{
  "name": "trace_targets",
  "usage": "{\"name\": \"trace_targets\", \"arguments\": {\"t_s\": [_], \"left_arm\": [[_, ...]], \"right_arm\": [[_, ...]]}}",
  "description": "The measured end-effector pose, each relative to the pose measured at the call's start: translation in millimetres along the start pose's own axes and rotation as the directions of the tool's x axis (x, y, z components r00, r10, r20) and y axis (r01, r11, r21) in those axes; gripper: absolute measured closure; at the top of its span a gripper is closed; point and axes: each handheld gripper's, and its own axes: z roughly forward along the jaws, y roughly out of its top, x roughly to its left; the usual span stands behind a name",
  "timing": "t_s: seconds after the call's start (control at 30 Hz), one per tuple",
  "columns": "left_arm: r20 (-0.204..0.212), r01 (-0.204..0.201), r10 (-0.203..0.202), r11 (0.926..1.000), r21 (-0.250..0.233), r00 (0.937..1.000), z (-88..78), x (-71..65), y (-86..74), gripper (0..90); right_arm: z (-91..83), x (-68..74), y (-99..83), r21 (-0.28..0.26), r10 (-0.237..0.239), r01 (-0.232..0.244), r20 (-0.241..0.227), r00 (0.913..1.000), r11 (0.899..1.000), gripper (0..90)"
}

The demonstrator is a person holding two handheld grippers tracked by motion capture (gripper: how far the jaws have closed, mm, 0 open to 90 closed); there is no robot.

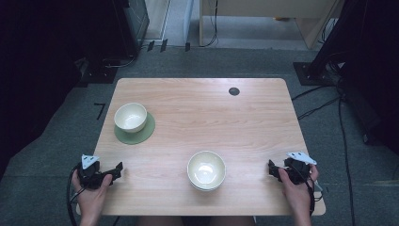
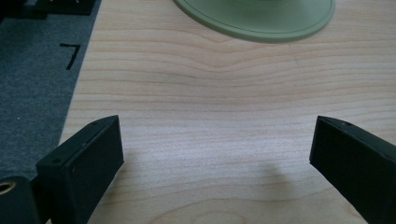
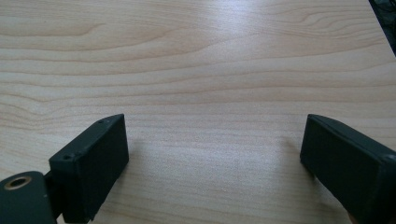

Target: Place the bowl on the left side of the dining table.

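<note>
From above: your left gripper (image 1: pixel 109 173) rests at the near-left corner of the table (image 1: pixel 197 101), your right gripper (image 1: pixel 278 170) at the near-right edge, both grounded on the wood, apart from any dish. That reads as a parked, ready posture. Between them, near the front edge, sits a cream bowl (image 1: pixel 206 169); a second rim under it suggests it is nested in another, though I can't be sure. A second cream bowl (image 1: pixel 130 117) stands on a green saucer (image 1: pixel 141 134) toward the far left, well apart. Likely job: match the near bowl to a saucer, or stack the bowls.

Left gripper view: jaws spread wide, nothing between them but bare wood. The green saucer (image 2: pixel 261 23) lies ahead, so you are already aimed that way.

Right gripper view: jaws equally wide, gripping nothing, facing open table (image 3: pixel 196 70). The near bowl lies off to the side of this gripper, so you'd need to turn inward to reach it.
</note>
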Motion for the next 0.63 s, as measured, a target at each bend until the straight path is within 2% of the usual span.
{"name": "trace_targets", "arguments": {"t_s": [0.1, 0.2, 0.27, 0.3, 0.53, 0.63], "left_arm": [[0.008, -0.011, 0.010, 0.9998, 0.018, 0.9999, 2.6, -2.3, -1.1, 2.3], [-0.011, -0.036, 0.036, 0.9991, 0.021, 0.9993, 3.8, -5.0, -1.9, 2.3], [-0.040, -0.076, 0.077, 0.9964, 0.037, 0.9962, 5.3, -9.5, -2.4, 2.3], [-0.033, -0.084, 0.085, 0.9958, 0.036, 0.9958, 5.2, -10.6, -2.5, 2.4], [-0.032, -0.084, 0.085, 0.9959, 0.034, 0.9958, 5.0, -10.6, -2.6, 3.9], [-0.049, -0.068, 0.069, 0.9973, 0.030, 0.9964, 5.5, -12.2, -2.3, 4.8]], "right_arm": [[0.0, 0.0, 0.0, 0.000, 0.000, 0.000, 0.000, 1.0000, 1.000, 7.7], [0.0, 0.0, 0.0, 0.000, 0.000, 0.000, 0.000, 1.0000, 1.000, 7.7], [0.0, 0.0, -0.1, 0.000, 0.000, 0.000, 0.000, 1.0000, 1.000, 7.7], [0.0, 0.0, -0.1, 0.000, 0.000, 0.000, 0.000, 1.0000, 1.000, 7.7], [-0.1, 0.1, -0.1, 0.000, 0.000, 0.000, 0.000, 1.0000, 1.000, 7.7], [-0.1, 0.1, -0.1, 0.000, 0.000, 0.000, 0.000, 1.0000, 1.000, 7.7]]}}
